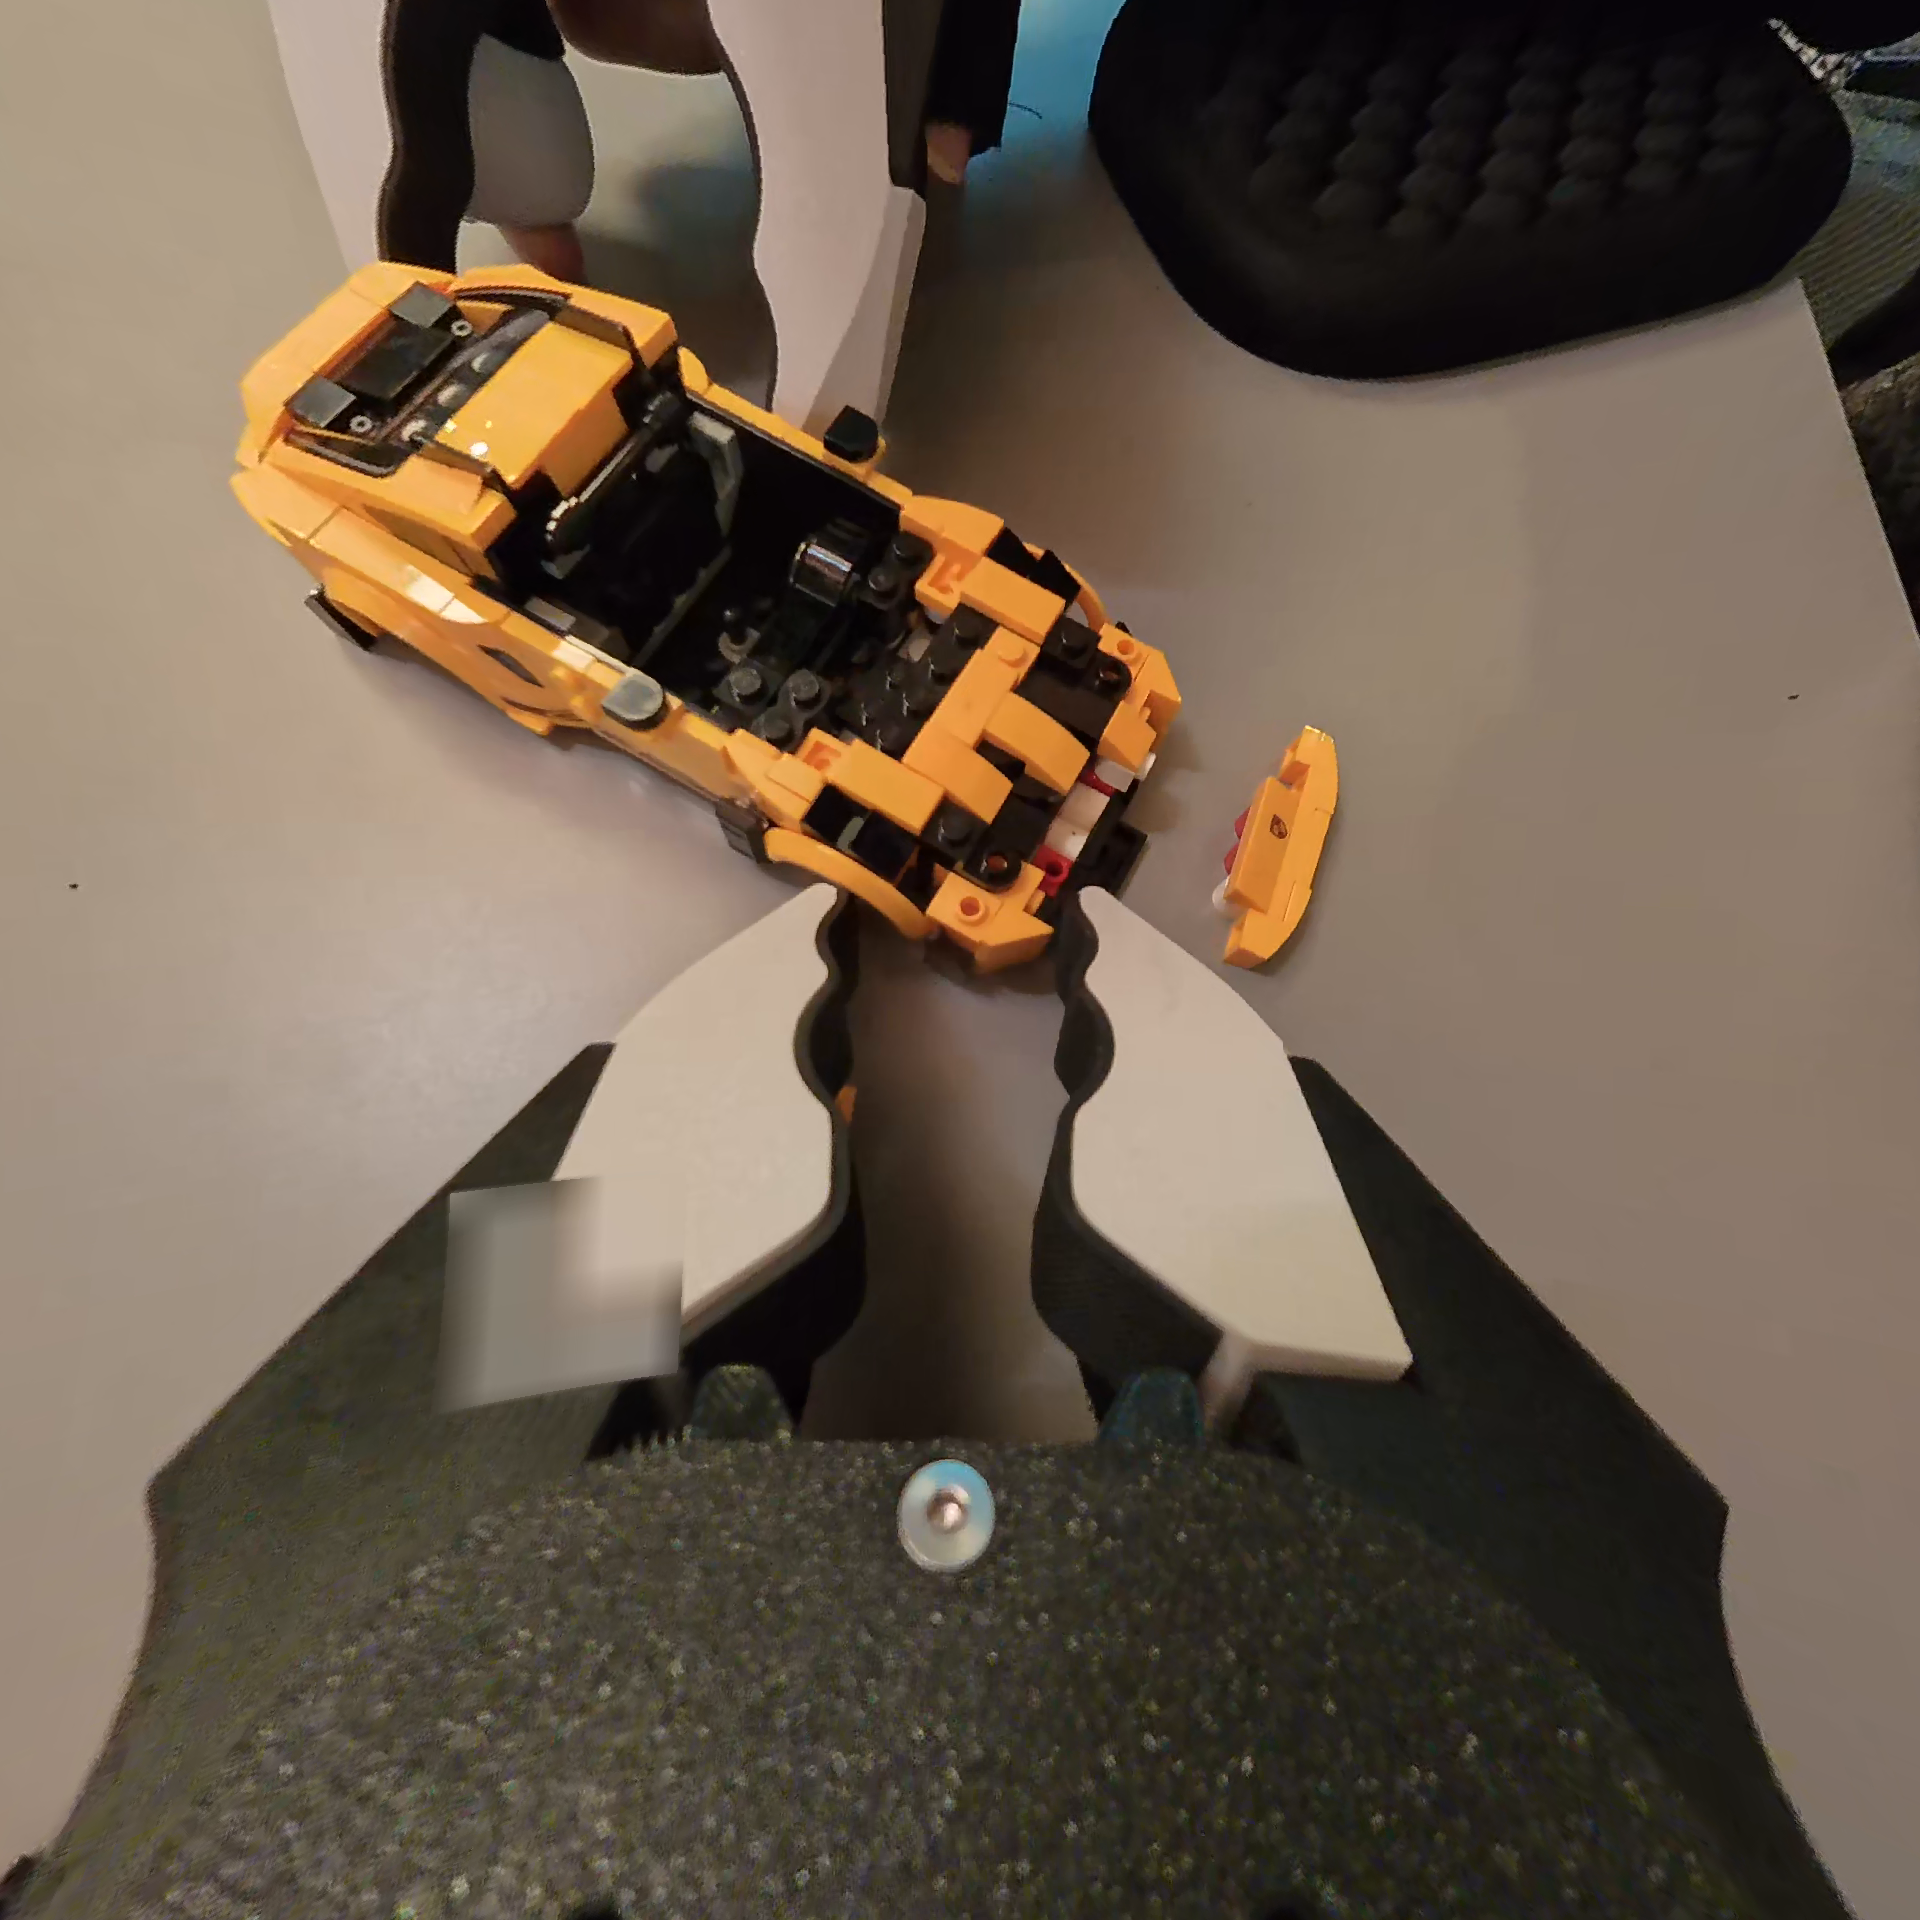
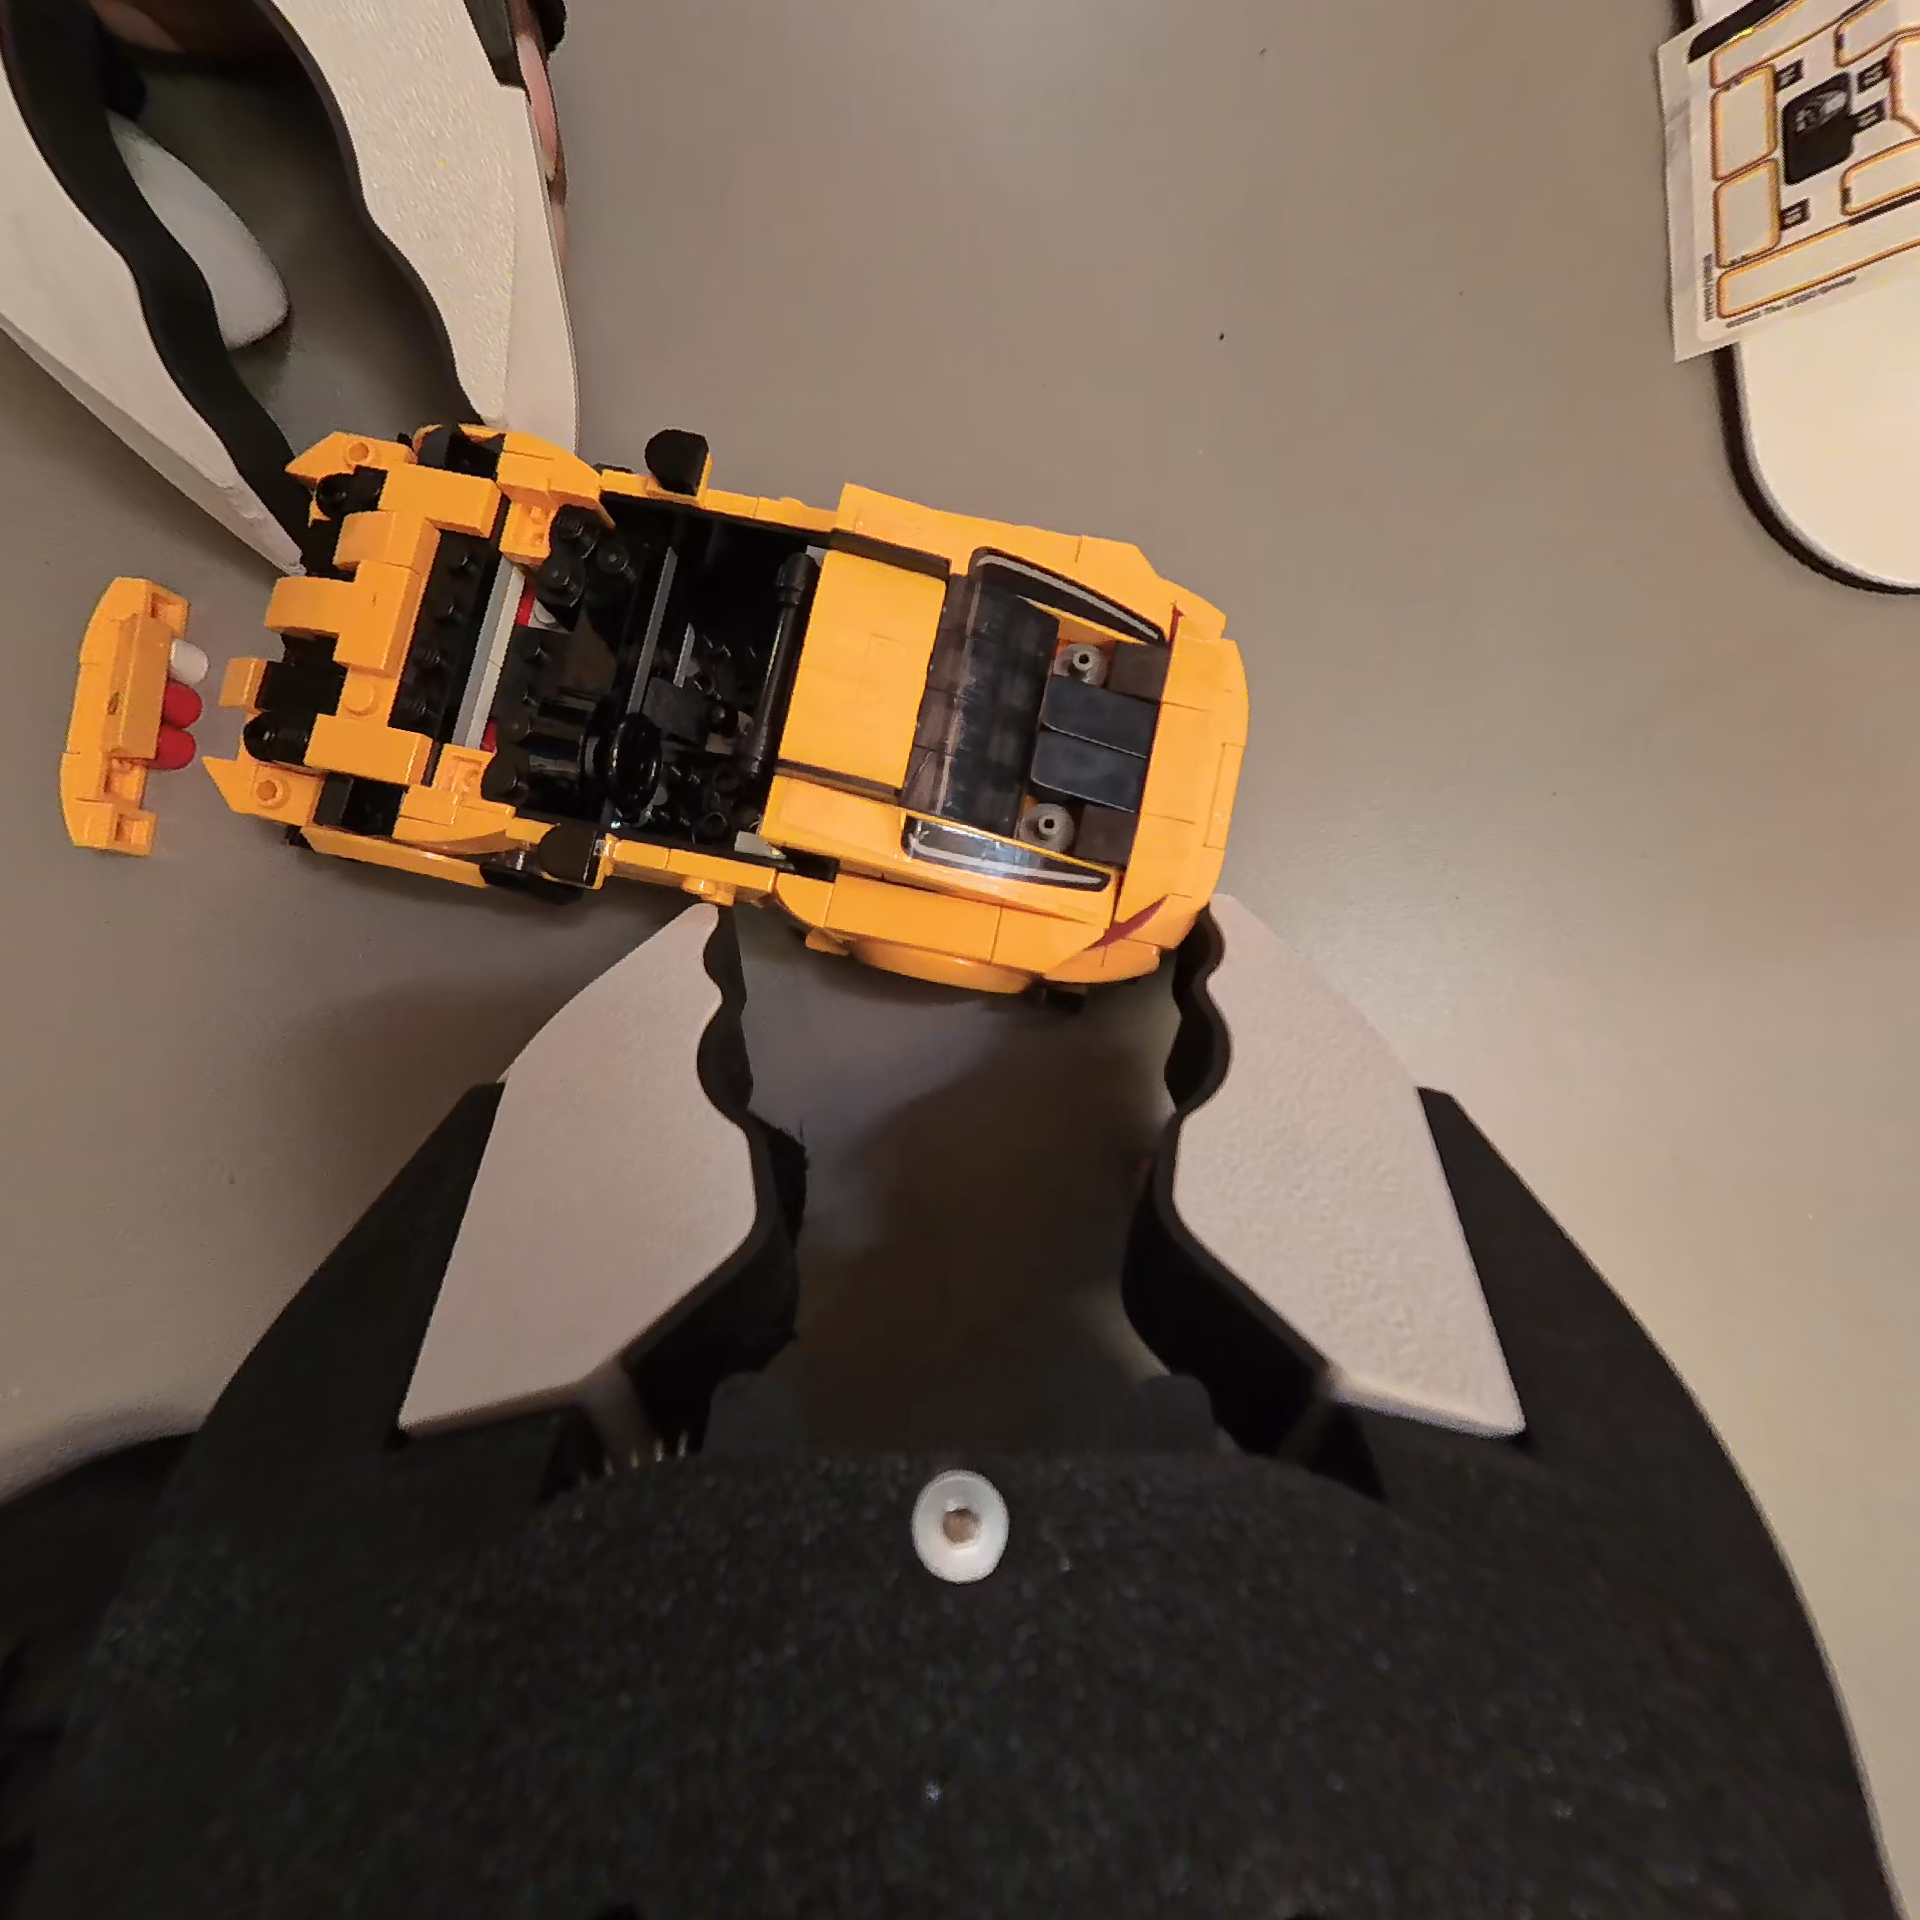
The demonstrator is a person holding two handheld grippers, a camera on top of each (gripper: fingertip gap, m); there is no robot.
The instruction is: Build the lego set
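Observation:
An orange and black lego car [image 1: 665,540] lies on the grey table [image 1: 1507,644] with its roof off and its cabin open. My left gripper [image 1: 956,909] is narrowed around the car's front corner, and both fingertips touch it. A loose orange front bumper piece [image 1: 1283,842] with red and white studs lies just beyond the nose. In the right wrist view the car [image 2: 862,665] lies crosswise. My right gripper [image 2: 961,914] is wide open and straddles the rear wheel arch. The bumper piece [image 2: 114,712] lies at the left there.
A black bumpy cushion [image 1: 1455,177] lies at the table's far right edge. A sticker sheet [image 2: 1797,177] rests on a white, black-rimmed object [image 2: 1839,468] at the upper right. A person's sleeve [image 1: 520,135] shows behind the car. Between my left fingertips and the bumper piece [image 2: 114,712] there is roughly 4 cm. It is also in sight in the left wrist view [image 1: 1272,815].

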